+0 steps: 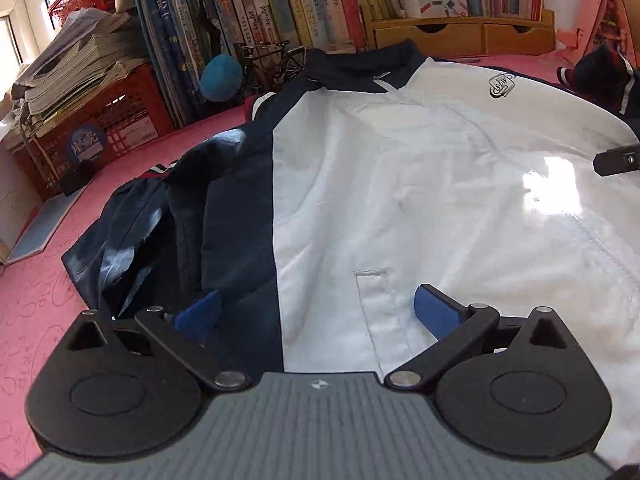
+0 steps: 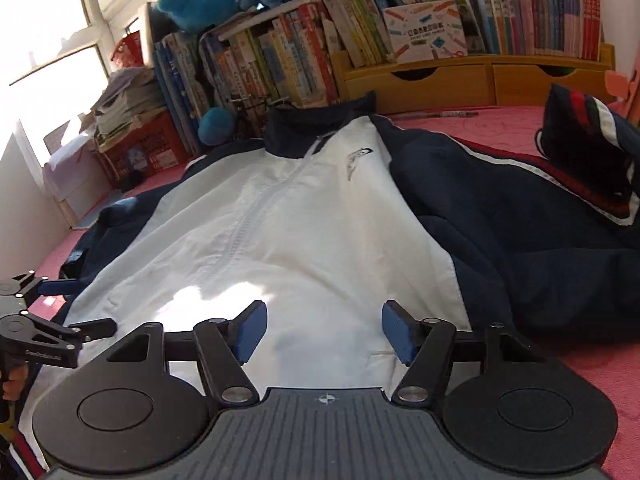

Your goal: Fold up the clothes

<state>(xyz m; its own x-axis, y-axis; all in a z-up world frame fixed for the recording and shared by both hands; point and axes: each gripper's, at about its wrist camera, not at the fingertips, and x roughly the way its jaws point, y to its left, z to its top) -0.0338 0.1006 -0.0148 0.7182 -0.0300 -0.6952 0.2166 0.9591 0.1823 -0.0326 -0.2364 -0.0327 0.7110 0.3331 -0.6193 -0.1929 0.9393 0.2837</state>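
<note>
A jacket [image 1: 400, 184] with a white front and navy sleeves lies face up, zipped, on a pink cover [image 1: 36, 312], collar [image 1: 360, 68] toward the books. My left gripper [image 1: 316, 312] hovers open over the hem where white meets navy, beside the crumpled left sleeve [image 1: 160, 232]. My right gripper [image 2: 324, 330] is open over the white hem [image 2: 312, 352], with nothing pinched between its blue pads. The right sleeve [image 2: 500, 220] spreads out to the right, its striped cuff bunched up. In the right wrist view the left gripper [image 2: 80, 306] shows at the left edge.
Behind the jacket stand rows of books [image 1: 280, 12], wooden drawers [image 1: 460, 36], a small model bicycle [image 1: 268, 64] and a blue plush [image 2: 216, 124]. A red crate [image 1: 100, 120] stacked with papers sits at the back left. Pink cover [image 2: 500, 124] lies bare right of the collar.
</note>
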